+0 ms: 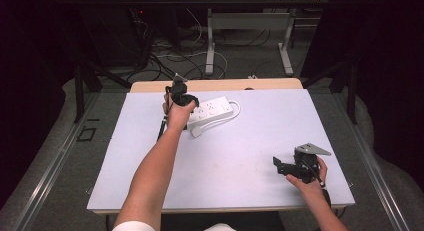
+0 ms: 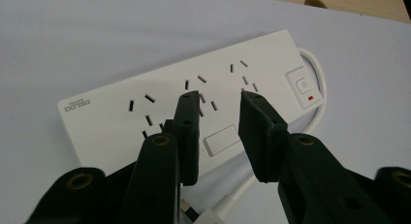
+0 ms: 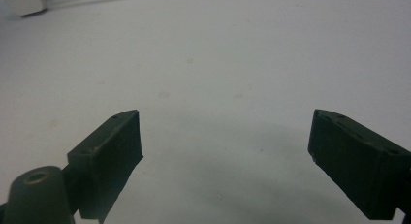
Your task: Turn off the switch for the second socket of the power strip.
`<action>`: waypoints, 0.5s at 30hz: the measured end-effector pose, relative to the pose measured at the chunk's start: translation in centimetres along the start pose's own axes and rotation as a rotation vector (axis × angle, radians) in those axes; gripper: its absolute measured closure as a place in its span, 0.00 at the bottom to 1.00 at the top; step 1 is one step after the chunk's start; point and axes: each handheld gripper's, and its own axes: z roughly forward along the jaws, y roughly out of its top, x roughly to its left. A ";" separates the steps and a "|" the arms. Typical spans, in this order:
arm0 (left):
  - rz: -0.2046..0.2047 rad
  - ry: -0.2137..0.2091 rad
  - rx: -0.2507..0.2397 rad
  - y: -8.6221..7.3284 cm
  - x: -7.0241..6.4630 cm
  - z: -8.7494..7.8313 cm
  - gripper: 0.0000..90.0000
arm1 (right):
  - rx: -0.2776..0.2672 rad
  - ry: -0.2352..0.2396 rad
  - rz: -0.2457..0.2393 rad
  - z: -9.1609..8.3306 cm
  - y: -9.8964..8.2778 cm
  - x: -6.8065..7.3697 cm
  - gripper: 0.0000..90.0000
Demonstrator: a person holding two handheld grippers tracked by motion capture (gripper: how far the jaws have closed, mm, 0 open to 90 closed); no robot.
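A white power strip (image 1: 214, 110) lies at the back of the pale table (image 1: 250, 141), left of its middle, with its white cable (image 1: 236, 111) looped at the right end and its plug (image 1: 196, 132) in front. My left gripper (image 1: 184, 97) hovers over the strip's left part. In the left gripper view the strip (image 2: 106, 122) shows several socket slots and a switch with a red mark (image 2: 303, 86); my left gripper (image 2: 220, 98) is open just above the sockets, nothing between the jaws. My right gripper (image 1: 278, 165) rests near the front right, wide open (image 3: 225, 132) over bare table.
A wooden strip (image 1: 215, 84) edges the table's far side. Beyond it are floor cables and another table's legs (image 1: 210, 46). The left gripper's black cable (image 1: 162, 127) trails down beside the forearm. The table's front edge (image 1: 220, 209) lies close behind the right hand.
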 end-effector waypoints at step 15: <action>-0.058 -0.003 0.036 -0.4 0.2 1.9 0.86 | 0.002 0.005 -0.003 0.0 0.0 0.0 0.13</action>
